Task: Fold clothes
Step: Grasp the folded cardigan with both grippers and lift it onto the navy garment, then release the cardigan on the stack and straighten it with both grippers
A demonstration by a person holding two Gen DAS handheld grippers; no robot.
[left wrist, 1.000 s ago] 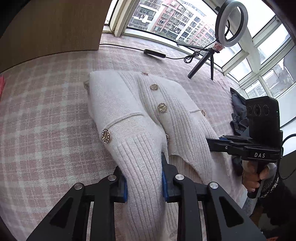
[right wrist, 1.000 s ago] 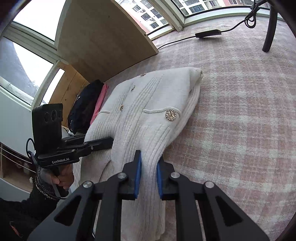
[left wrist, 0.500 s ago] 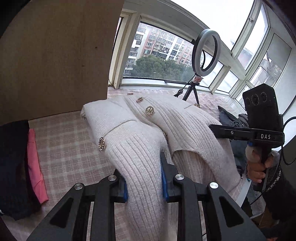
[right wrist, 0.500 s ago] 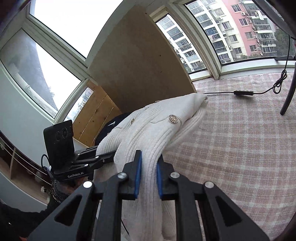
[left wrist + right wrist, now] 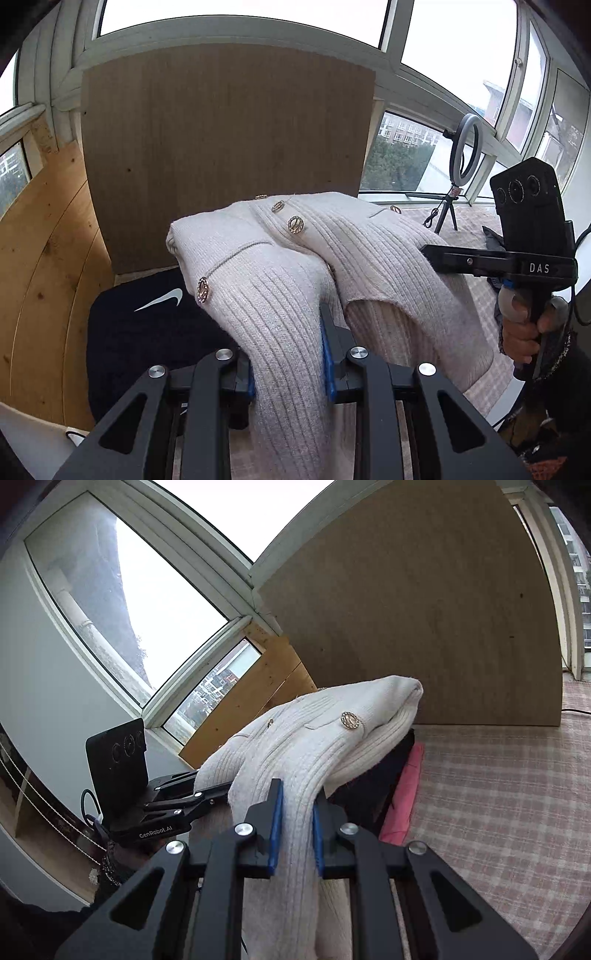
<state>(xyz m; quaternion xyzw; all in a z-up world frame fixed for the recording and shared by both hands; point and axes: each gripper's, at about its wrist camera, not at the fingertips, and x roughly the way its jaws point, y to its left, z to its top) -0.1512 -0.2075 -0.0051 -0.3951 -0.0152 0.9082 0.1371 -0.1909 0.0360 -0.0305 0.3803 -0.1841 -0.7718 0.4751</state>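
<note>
Lifted off the pink plaid cover where it lay a second ago, the cream ribbed cardigan now hangs in the air between both tools, its folded body raised in front of the brown board at 12 o'clock in the left wrist view. Blue pads of the left gripper are clenched on one ribbed fold of the knit, which drapes down between its black fingers. At 3 o'clock in that view the right gripper, held by a hand, grasps the other ribbed fold the same way. Gold-rimmed buttons run along the cardigan's placket. Beneath the garment, at 9 o'clock, lies a dark garment with a white swoosh; beside it in the right wrist view shows a pink cloth. A ring light on a tripod stands by the window at 2 o'clock.
</note>
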